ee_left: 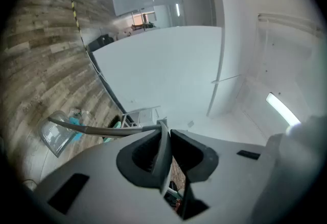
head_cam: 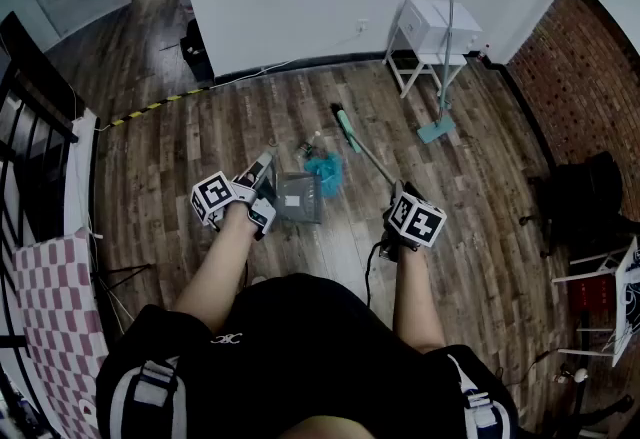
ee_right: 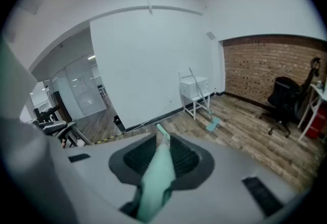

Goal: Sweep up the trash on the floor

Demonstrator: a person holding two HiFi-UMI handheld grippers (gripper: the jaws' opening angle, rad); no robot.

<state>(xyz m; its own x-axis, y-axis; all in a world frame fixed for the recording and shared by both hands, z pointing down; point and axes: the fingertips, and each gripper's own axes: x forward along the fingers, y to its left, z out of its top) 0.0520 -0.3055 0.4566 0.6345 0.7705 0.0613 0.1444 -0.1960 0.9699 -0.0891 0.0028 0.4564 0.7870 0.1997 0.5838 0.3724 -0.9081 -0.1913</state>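
In the head view my left gripper (head_cam: 263, 167) is shut on the long grey handle of a clear grey dustpan (head_cam: 298, 196) that rests on the wood floor. Its own view shows the thin handle (ee_left: 107, 130) clamped between the jaws, running down to the dustpan (ee_left: 55, 135). A fluffy teal clump (head_cam: 325, 173) lies at the pan's far right corner, with small bits of trash (head_cam: 308, 146) just beyond. My right gripper (head_cam: 401, 191) is shut on a broom's teal handle (ee_right: 157, 167); the stick (head_cam: 360, 147) slants up-left from it.
A white side table (head_cam: 436, 25) stands at the back wall with a teal-headed mop (head_cam: 437, 130) leaning on it. A black office chair (head_cam: 585, 192) sits by the brick wall at the right. A checked cloth (head_cam: 55, 297) and a black railing (head_cam: 30, 117) line the left.
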